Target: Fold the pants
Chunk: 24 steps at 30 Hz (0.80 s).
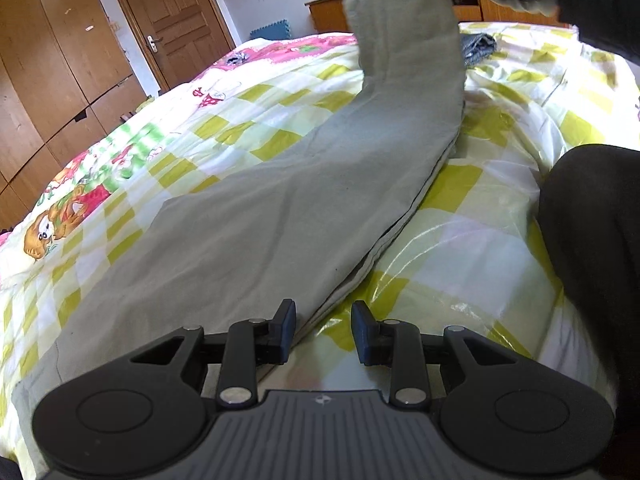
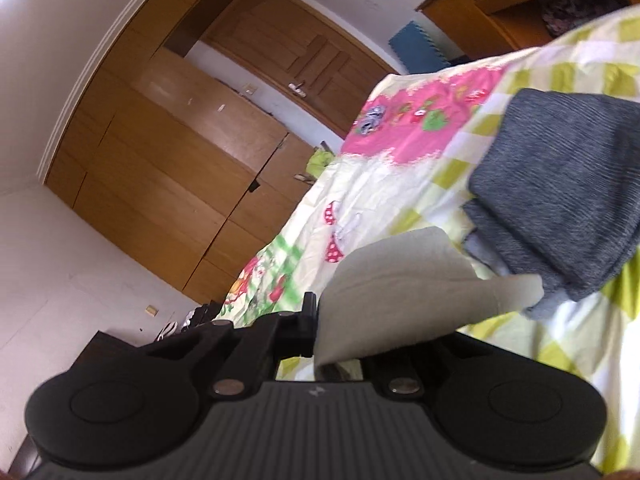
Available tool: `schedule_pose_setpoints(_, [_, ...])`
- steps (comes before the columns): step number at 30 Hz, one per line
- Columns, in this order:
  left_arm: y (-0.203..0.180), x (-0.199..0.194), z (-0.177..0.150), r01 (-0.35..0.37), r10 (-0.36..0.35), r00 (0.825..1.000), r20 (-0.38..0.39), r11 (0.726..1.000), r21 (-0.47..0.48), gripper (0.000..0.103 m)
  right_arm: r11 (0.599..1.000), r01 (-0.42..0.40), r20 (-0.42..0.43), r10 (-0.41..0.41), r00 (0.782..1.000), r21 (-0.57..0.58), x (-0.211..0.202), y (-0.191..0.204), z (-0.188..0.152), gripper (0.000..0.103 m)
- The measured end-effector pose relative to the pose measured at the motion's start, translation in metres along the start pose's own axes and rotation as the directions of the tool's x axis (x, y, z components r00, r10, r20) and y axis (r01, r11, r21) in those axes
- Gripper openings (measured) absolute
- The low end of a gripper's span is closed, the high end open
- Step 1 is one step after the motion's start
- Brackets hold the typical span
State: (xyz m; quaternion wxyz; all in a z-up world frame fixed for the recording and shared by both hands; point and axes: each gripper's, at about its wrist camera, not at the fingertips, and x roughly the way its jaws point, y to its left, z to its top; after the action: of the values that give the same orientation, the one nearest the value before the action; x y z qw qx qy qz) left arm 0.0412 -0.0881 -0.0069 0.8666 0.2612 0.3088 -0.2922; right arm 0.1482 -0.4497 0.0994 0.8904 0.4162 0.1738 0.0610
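Our left gripper (image 1: 323,330) waits with jaws spread beside the pants (image 1: 256,220) on the bed (image 1: 472,240). Farther along the pants, our right gripper (image 2: 340,332) pinches the raised hem; we should carry it over evenly, aligning edges.

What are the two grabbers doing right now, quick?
Left gripper: open, holding nothing, low beside the edge of the grey pants.
Right gripper: closed on the lifted end of the grey pants.
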Motion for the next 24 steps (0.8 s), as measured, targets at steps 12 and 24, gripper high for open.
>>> schedule_pose_setpoints(12, [0.048,-0.031,-0.05,-0.097,0.117,0.991,0.057,0.956,-0.278,0.05,0.834,-0.18,-0.317,0.006,0.949,-0.521,0.101,0.203,-0.148,0.005])
schedule_pose_setpoints(24, [0.107,-0.053,-0.108,-0.194,0.24,0.971,0.005,0.797,-0.572,0.05,0.136,-0.374,-0.397,-0.222,0.891,-0.917,0.13,0.262,-0.41,0.005])
